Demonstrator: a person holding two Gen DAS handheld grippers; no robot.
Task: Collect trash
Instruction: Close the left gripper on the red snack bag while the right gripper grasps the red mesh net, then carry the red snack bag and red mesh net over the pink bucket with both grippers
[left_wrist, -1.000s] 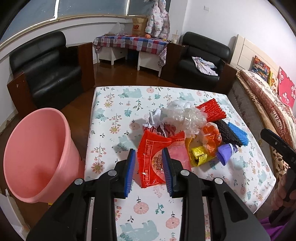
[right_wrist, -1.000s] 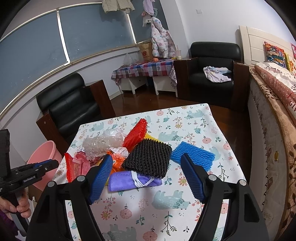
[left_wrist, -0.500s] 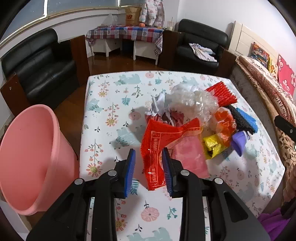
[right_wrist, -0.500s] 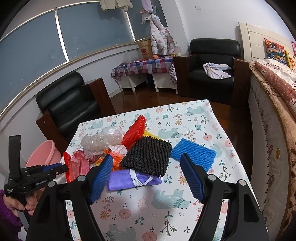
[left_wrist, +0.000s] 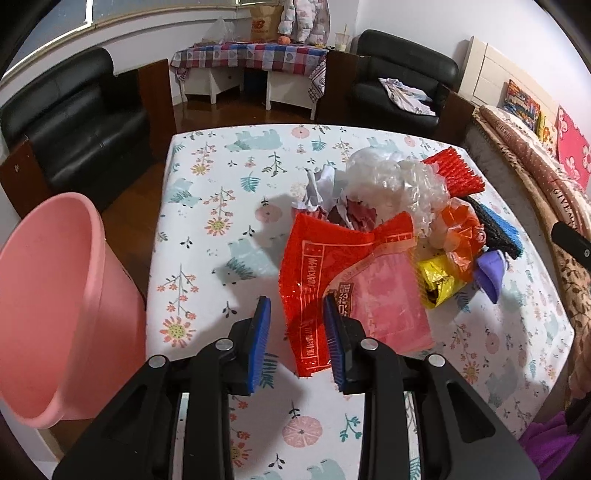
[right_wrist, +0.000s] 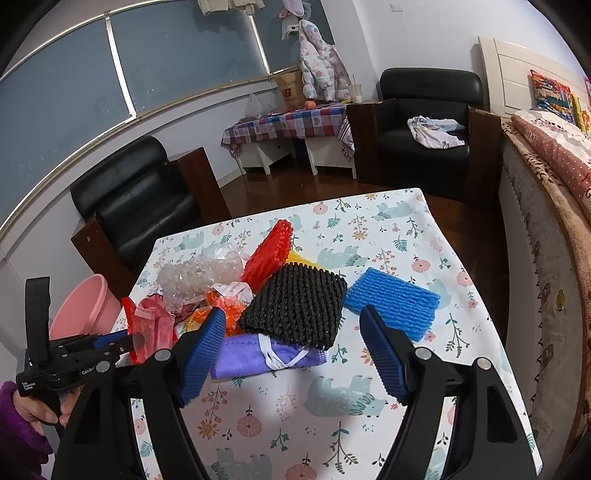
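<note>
On the counter (left_wrist: 207, 177): trash heap, red wrapper (left_wrist: 325, 258) nearest.
Left claw (left_wrist: 297, 332): half open, wrapper edge between pads, unpinched.
Right claw (right_wrist: 291, 350): wide, empty.
Wrapper: light, crinkly, slippery; pinch the near edge.
Bucket (left_wrist: 48, 295): beside counter.

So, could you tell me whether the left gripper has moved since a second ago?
Yes. The left gripper has come down and forward toward the red wrapper, whose near edge now lies between its open fingers; the pink bucket looms larger too.
</note>
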